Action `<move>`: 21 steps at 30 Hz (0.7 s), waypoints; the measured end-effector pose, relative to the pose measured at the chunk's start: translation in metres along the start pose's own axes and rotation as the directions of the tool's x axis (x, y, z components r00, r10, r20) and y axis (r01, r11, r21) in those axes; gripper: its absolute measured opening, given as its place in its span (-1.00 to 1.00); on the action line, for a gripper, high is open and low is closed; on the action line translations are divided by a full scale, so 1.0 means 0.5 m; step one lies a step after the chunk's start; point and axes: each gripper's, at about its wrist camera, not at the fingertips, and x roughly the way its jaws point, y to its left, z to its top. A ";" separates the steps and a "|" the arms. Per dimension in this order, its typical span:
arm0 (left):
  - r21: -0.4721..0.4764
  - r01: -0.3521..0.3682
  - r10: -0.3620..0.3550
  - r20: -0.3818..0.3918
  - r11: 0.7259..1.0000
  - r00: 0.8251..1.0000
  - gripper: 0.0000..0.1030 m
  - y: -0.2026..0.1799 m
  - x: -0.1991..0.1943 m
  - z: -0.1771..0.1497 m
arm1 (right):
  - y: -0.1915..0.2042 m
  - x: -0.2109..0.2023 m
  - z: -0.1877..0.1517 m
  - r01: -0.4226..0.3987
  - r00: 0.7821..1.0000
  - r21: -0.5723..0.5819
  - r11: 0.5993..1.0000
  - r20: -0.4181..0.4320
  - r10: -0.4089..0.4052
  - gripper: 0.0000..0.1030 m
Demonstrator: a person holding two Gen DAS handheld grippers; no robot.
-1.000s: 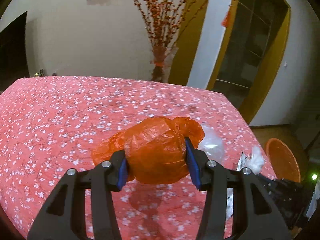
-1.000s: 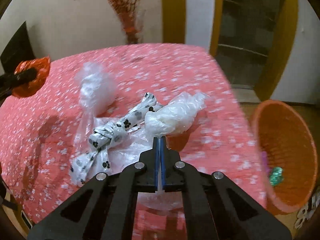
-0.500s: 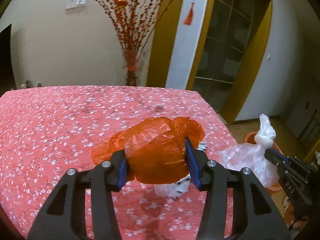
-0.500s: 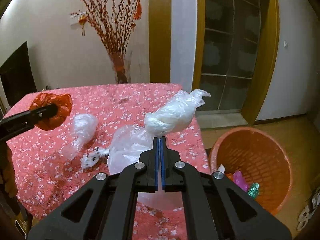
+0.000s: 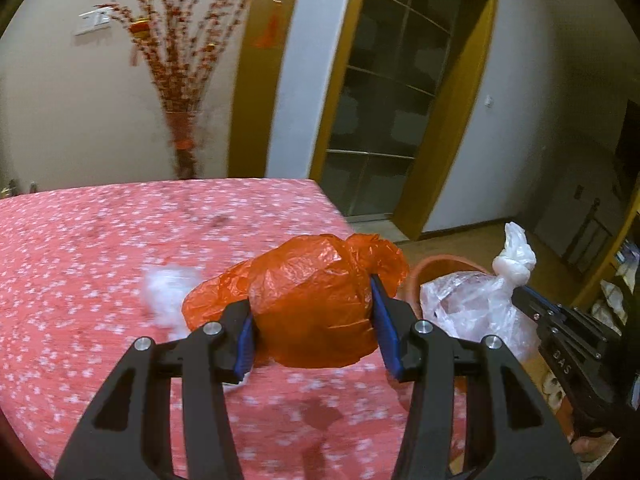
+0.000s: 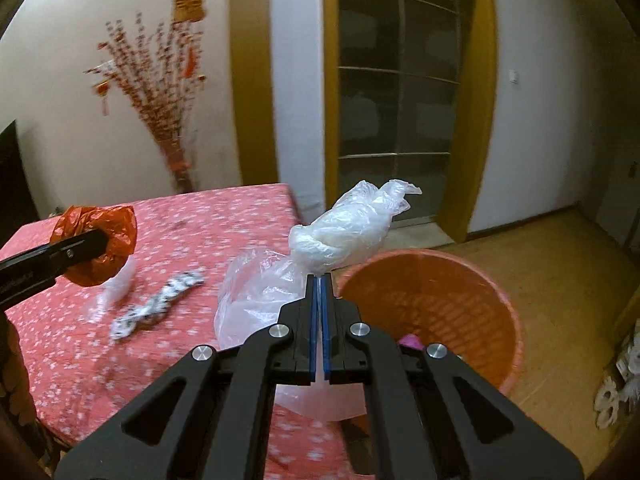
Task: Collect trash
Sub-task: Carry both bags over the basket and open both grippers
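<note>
My left gripper is shut on a knotted orange plastic bag and holds it above the red flowered table. It also shows in the right wrist view. My right gripper is shut on the knot of a clear plastic bag, held beside the table's right edge, at the near rim of the orange trash basket. That clear bag shows in the left wrist view. The basket's rim peeks out behind the orange bag.
A paw-print wrapper and another clear bag lie on the table. The basket holds some coloured scraps. A vase of red branches stands behind the table. A doorway and wooden floor lie to the right.
Both grippers have swung right, towards the basket, each still holding its bag. The clear bag has moved from over the table to the basket's near rim.
</note>
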 end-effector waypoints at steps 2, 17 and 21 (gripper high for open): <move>0.007 0.019 -0.019 -0.009 1.000 1.000 -0.05 -0.026 0.012 -0.002 | -0.031 0.000 -0.004 0.026 1.000 0.021 0.999 -0.004 -0.026 -0.96; 0.065 0.142 -0.134 -0.113 0.988 0.984 -0.05 -0.216 0.146 -0.024 | -0.190 0.030 -0.041 0.126 0.991 0.143 0.982 -0.055 -0.119 -0.96; 0.075 0.165 -0.153 -0.146 0.983 0.977 -0.05 -0.248 0.187 -0.032 | -0.209 0.045 -0.043 0.133 0.990 0.165 0.977 -0.066 -0.124 -0.96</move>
